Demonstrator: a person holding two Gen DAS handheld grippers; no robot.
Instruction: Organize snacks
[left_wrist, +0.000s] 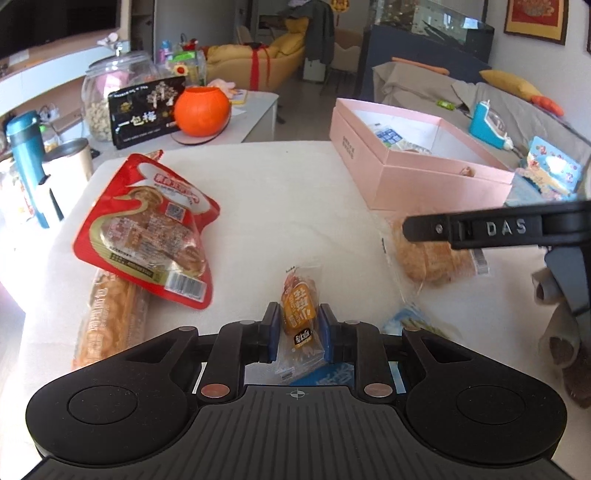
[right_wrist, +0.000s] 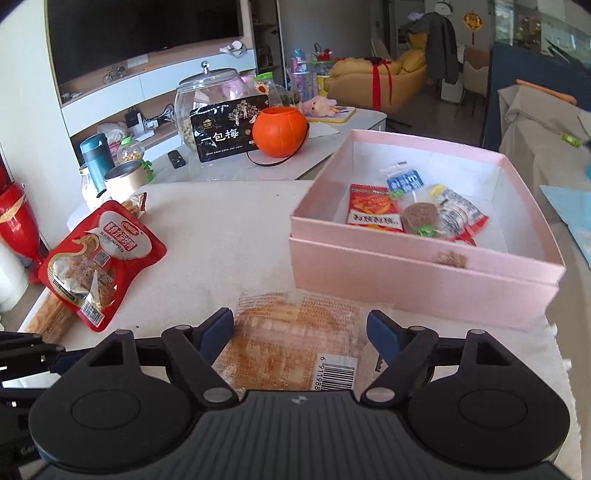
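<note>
My left gripper (left_wrist: 298, 328) is shut on a small orange snack packet (left_wrist: 297, 306), which stands up between the blue pads just above the white tabletop (left_wrist: 280, 206). My right gripper (right_wrist: 301, 332) is open, and a clear-wrapped flat pastry (right_wrist: 291, 347) with a barcode lies between its fingers, the pads apart from it. In the left wrist view this pastry (left_wrist: 424, 258) lies under the right gripper's finger (left_wrist: 480, 229). The open pink box (right_wrist: 406, 273) behind it holds a red packet (right_wrist: 373, 210), a blue packet (right_wrist: 404, 181) and a round brown cookie (right_wrist: 419, 218).
A red pouch (left_wrist: 147, 229) rests on a long biscuit pack (left_wrist: 107, 317) at the table's left. A blue packet (left_wrist: 406, 321) lies near my left gripper. On the side table behind stand an orange pumpkin bucket (left_wrist: 201, 107), a black box (left_wrist: 147, 110), a glass jar (left_wrist: 107, 85) and a teal bottle (left_wrist: 26, 158).
</note>
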